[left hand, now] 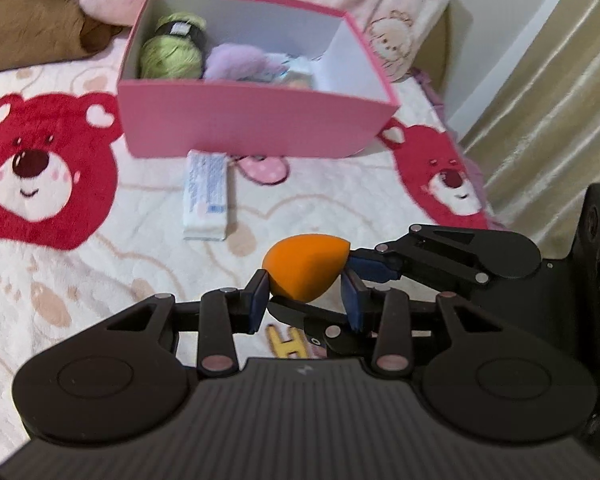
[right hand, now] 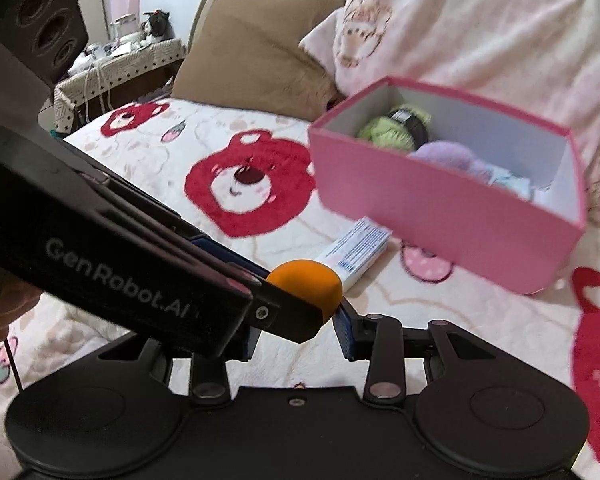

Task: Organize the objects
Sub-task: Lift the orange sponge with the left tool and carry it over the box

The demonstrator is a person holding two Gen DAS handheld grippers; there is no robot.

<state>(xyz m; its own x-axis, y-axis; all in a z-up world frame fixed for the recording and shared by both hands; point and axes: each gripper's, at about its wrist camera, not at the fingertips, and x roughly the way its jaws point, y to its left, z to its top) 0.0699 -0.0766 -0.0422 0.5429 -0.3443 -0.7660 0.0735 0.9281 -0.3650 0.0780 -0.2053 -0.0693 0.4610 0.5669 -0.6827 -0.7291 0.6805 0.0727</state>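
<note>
Hovering over the bed (left hand: 100, 280), both grippers are meeting at the orange sponge (left hand: 306, 270) — the right gripper (left hand: 352, 266) clamped on it, the left gripper (left hand: 306, 304) standing apart around it — near the pink box (left hand: 256, 120).

The way across the bed (left hand: 100, 280) toward the pink box (left hand: 244, 120) is partly blocked by a white carton (left hand: 206, 194) lying just before the box's near wall. The box interior is crowded at its left by green yarn (left hand: 172, 50) and purple yarn (left hand: 236, 62); open room is left at its right end. Bare blanket is seen left of the carton. The far edge is closed off by pillows (right hand: 260, 52). Between the two grippers the space is filled by an orange sponge (left hand: 306, 266).
</note>
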